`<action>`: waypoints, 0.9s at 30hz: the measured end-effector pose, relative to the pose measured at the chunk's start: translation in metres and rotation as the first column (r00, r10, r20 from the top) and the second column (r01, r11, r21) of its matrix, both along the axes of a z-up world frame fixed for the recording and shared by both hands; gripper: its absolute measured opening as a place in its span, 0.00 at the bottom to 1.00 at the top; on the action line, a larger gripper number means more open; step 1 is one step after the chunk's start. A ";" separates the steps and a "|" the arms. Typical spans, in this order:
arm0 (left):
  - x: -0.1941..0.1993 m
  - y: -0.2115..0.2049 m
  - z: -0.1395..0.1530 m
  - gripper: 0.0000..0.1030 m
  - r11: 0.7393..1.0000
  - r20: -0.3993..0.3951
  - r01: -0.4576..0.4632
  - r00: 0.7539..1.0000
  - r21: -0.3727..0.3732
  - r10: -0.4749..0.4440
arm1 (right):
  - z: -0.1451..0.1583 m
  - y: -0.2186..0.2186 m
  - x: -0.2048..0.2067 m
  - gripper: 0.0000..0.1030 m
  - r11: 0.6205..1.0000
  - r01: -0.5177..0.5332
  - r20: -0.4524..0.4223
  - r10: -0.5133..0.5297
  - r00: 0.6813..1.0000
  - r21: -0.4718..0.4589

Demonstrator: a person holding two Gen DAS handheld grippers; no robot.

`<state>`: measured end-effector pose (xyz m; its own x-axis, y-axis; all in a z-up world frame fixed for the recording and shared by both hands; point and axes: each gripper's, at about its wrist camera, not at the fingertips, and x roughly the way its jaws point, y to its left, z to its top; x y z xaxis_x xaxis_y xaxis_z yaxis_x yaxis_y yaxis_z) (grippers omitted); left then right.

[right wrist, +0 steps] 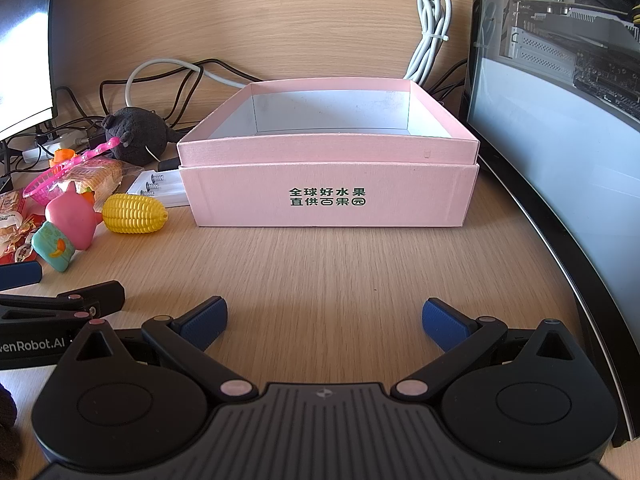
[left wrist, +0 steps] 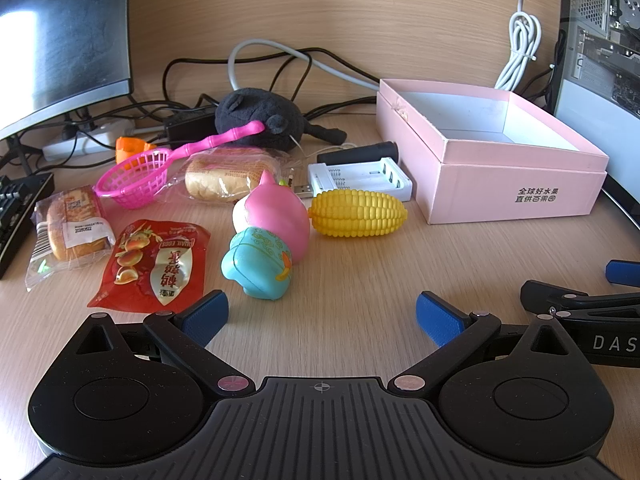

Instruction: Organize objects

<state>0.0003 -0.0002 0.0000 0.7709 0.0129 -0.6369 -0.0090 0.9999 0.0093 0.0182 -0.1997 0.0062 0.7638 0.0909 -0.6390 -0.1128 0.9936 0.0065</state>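
Note:
My left gripper (left wrist: 322, 314) stands open over bare desk, just short of a pink and teal squishy toy (left wrist: 272, 240). Behind the toy lie a yellow toy corn (left wrist: 358, 214), a red snack packet (left wrist: 154, 264), two wrapped breads (left wrist: 72, 224) (left wrist: 228, 178), a pink toy strainer (left wrist: 136, 178), a dark plush (left wrist: 256, 118) and a white battery charger (left wrist: 360, 180). An empty pink box (right wrist: 328, 196) sits straight ahead of my right gripper (right wrist: 324, 320), which is open with nothing between its fingers. The box (left wrist: 516, 196) is right of the corn.
A monitor (left wrist: 60, 40) and keyboard (left wrist: 16, 212) stand at the left, with cables and a power strip (left wrist: 88, 142) behind the objects. A glass-sided computer case (right wrist: 560, 120) bounds the right side. The other gripper's fingers (left wrist: 580, 300) show at the right edge.

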 end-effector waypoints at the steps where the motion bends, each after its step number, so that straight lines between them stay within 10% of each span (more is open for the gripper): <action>1: 0.000 0.000 0.000 1.00 1.000 0.000 0.000 1.000 0.000 0.000 | 0.000 0.000 0.000 1.00 1.000 0.000 0.000 0.000 1.000 0.000; 27: -0.001 0.004 0.001 0.99 0.999 0.013 0.004 1.000 -0.037 -0.004 | 0.002 0.000 0.000 1.00 1.000 -0.029 -0.007 0.029 1.000 -0.001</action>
<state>-0.0006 0.0036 0.0007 0.7791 -0.0137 -0.6267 -0.0049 0.9996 -0.0279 0.0181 -0.1994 0.0078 0.7567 0.1123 -0.6440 -0.1412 0.9900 0.0066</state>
